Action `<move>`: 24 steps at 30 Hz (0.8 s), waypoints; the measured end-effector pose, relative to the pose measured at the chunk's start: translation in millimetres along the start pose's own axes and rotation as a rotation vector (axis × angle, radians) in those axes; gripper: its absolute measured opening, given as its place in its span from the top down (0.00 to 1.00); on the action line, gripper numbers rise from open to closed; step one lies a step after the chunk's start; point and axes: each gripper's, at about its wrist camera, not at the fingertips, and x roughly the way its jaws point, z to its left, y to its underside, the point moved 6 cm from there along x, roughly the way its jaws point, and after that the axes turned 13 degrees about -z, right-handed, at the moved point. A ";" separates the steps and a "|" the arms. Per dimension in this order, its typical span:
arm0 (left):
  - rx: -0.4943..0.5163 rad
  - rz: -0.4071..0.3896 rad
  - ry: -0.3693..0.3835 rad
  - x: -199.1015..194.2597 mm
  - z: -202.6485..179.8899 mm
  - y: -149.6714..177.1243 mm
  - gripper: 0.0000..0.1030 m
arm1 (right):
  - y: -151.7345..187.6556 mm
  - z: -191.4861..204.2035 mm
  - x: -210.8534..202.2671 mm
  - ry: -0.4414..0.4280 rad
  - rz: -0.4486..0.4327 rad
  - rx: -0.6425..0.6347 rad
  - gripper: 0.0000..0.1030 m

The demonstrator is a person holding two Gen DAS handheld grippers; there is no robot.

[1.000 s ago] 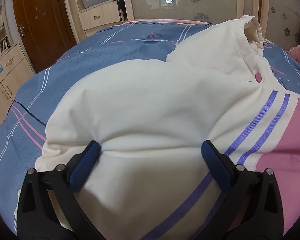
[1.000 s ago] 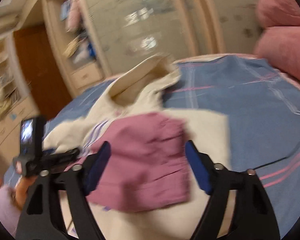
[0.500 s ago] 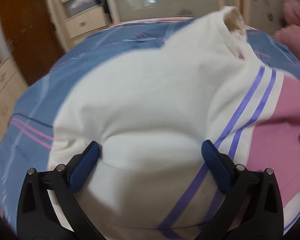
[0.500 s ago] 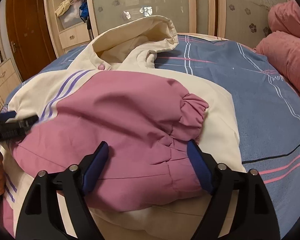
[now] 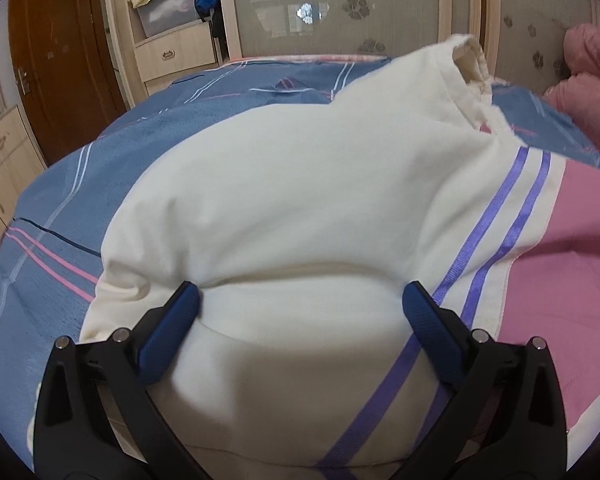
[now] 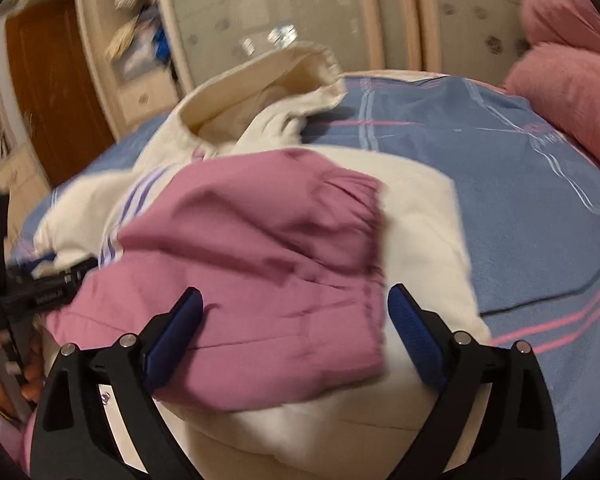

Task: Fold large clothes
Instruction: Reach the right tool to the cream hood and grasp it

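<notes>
The left gripper (image 5: 300,304) points forward, low over a cream padded jacket (image 5: 300,200) that lies on the blue striped bedspread (image 5: 100,152). The right gripper (image 6: 294,312) points across the jacket's pink sleeve (image 6: 260,248), which is folded over the cream body, its gathered cuff toward the right.

The right wrist view is smeared with blur, so fine detail is hard to read. At its left edge the left gripper's black body (image 6: 40,292) and part of the person's hand (image 6: 4,368) show, cut off by the frame. The jacket's near edge is hidden under both tools.

The left gripper's blue pads (image 5: 172,320) are spread wide, with a bulge of cream fabric rising between them; the left pad touches a crease. The right gripper is also spread wide, pads either side of the pink sleeve; whether they touch the fabric cannot be told. Pink pillows (image 6: 572,92) lie at the far right, well apart from the jacket.
</notes>
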 end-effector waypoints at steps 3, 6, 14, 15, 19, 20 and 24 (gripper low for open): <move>-0.013 -0.017 0.009 -1.7 0.8 -0.5 0.02 | -7.4 -14.0 -15.3 0.067 -0.063 0.058 0.09; -0.038 -0.037 0.027 -4.6 3.5 -0.8 0.02 | -21.8 0.8 -34.9 0.149 -0.131 -0.009 0.10; -0.063 -0.054 0.045 -6.9 4.7 -2.8 0.02 | -43.3 112.7 26.4 0.168 -0.001 -0.336 0.10; -0.063 -0.054 0.045 -6.8 4.6 -2.8 0.02 | -42.9 112.1 37.4 0.185 0.018 -0.348 0.10; -0.068 -0.065 0.064 -8.0 4.9 -4.1 0.02 | -23.4 68.8 108.1 0.302 0.183 -0.321 0.11; -0.062 -0.068 0.066 -8.7 4.2 -4.6 0.02 | -17.7 59.0 116.9 0.274 0.211 -0.261 0.10; -0.052 -0.042 0.056 -4.9 4.8 -4.3 0.02 | -33.6 65.8 107.2 0.248 0.249 -0.226 0.10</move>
